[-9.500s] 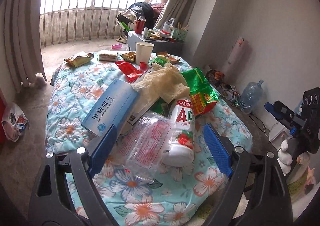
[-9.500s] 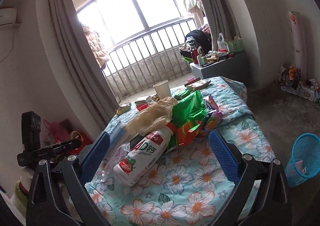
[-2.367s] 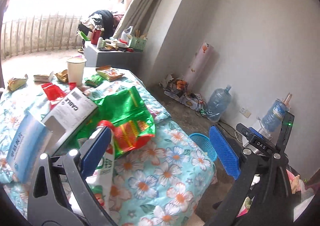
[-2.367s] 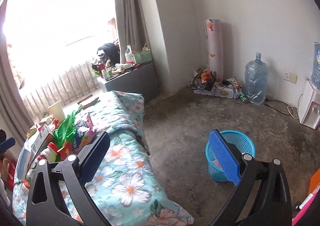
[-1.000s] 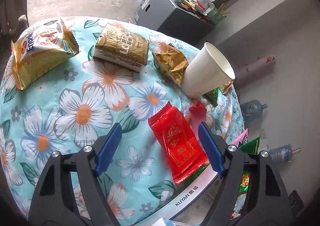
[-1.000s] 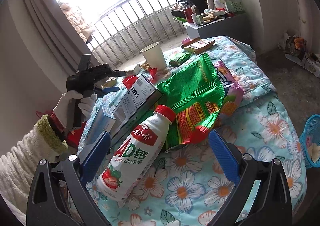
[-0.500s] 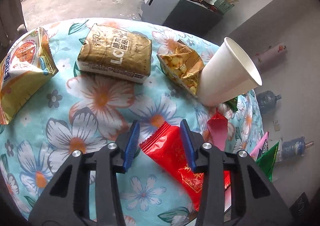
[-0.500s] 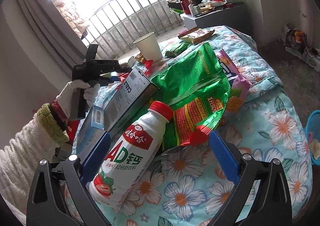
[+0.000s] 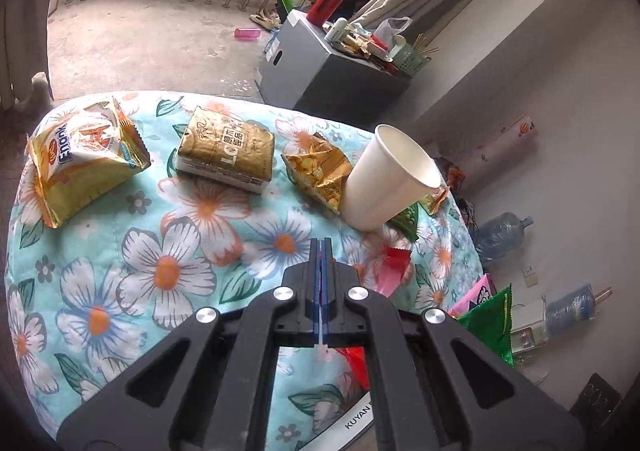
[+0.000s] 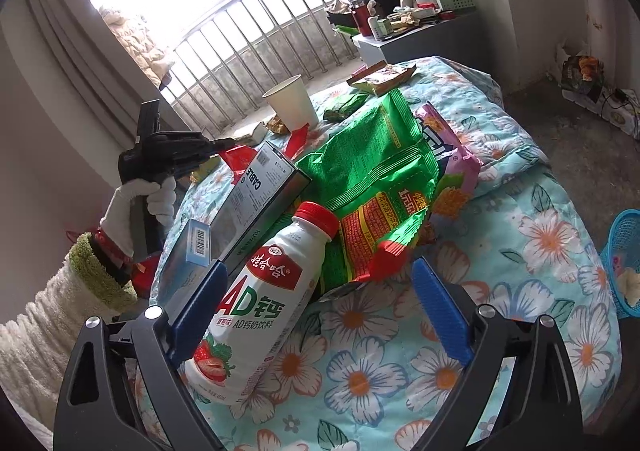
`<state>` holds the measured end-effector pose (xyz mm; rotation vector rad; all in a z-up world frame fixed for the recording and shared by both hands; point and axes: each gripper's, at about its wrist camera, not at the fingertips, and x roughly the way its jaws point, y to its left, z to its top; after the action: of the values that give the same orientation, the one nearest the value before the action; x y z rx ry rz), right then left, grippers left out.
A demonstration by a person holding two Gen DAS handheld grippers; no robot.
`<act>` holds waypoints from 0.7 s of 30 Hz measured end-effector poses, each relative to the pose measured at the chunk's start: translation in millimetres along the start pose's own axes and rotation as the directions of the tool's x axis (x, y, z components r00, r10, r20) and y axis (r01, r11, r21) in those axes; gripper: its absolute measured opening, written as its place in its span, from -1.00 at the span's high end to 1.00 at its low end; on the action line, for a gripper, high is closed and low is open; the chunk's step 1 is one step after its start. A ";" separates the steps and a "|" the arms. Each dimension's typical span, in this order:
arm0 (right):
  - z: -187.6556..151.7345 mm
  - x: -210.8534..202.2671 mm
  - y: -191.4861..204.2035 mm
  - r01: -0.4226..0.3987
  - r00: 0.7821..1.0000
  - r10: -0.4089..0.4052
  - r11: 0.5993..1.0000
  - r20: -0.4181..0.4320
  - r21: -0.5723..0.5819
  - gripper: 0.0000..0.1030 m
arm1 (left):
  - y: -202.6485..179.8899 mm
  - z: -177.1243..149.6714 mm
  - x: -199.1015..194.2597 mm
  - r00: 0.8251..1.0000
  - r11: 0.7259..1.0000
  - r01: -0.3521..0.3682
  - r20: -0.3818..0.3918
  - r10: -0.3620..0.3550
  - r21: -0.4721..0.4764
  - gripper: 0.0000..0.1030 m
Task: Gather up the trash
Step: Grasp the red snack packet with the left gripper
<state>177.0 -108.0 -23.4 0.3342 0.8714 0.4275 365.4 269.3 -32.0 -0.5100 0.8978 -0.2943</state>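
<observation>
My left gripper (image 9: 321, 247) is shut on the end of a red wrapper (image 9: 354, 361), whose body hangs below the jaws; in the right wrist view the left gripper (image 10: 224, 145) holds the red wrapper (image 10: 239, 158) over the table's far side. My right gripper (image 10: 316, 291) is open around a white AD milk bottle (image 10: 260, 307) lying on the flowered tablecloth (image 10: 500, 251). A green snack bag (image 10: 372, 171) lies beyond the bottle.
A white paper cup (image 9: 384, 179), two gold snack bags (image 9: 80, 159) (image 9: 320, 171) and a gold packet (image 9: 228, 155) lie ahead of the left gripper. A grey cable box (image 10: 260, 195) and blue box (image 10: 188, 263) sit left of the bottle. A blue basket (image 10: 624, 259) stands on the floor.
My left gripper has closed its jaws on the red wrapper and lifted its end. My right gripper has moved closer to the milk bottle, which now lies between its fingers.
</observation>
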 end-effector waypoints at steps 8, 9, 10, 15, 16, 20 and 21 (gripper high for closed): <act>-1.9 -5.9 28.8 -0.089 0.996 0.090 0.995 0.003 -0.044 -0.69 | -9.2 -16.2 -90.1 0.978 0.994 0.109 0.180 -0.108 0.000 1.00; -0.4 -4.8 33.5 -0.110 0.994 0.110 0.993 -0.006 -0.052 -0.66 | -9.3 -19.6 -102.0 0.972 0.993 0.121 0.204 -0.118 -0.003 1.00; 1.1 -3.2 38.5 -0.133 0.991 0.132 0.989 -0.018 -0.059 -0.64 | -6.6 -23.8 -115.7 0.965 0.991 0.131 0.229 -0.126 -0.006 1.00; 13.1 14.3 62.7 -0.275 0.957 0.270 0.960 -0.103 -0.043 -0.59 | 9.8 -55.4 -179.9 0.928 0.982 0.188 0.333 -0.168 -0.027 1.00; 14.9 20.2 67.8 -0.308 0.945 0.302 0.951 -0.127 -0.031 -0.59 | 13.0 -64.0 -190.9 0.923 0.981 0.191 0.347 -0.169 -0.029 1.00; 17.9 41.6 91.0 -0.367 0.911 0.352 0.930 -0.216 -0.031 -0.59 | 26.8 -98.5 -232.1 0.909 0.982 0.184 0.388 -0.154 -0.042 1.00; 17.7 46.4 95.1 -0.376 0.902 0.364 0.927 -0.231 -0.009 -0.59 | 30.1 -107.4 -241.8 0.905 0.982 0.183 0.398 -0.150 -0.045 1.00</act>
<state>196.2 -4.9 -0.7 0.4090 1.0188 0.8551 136.3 371.2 57.6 -0.6963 0.4749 -0.2977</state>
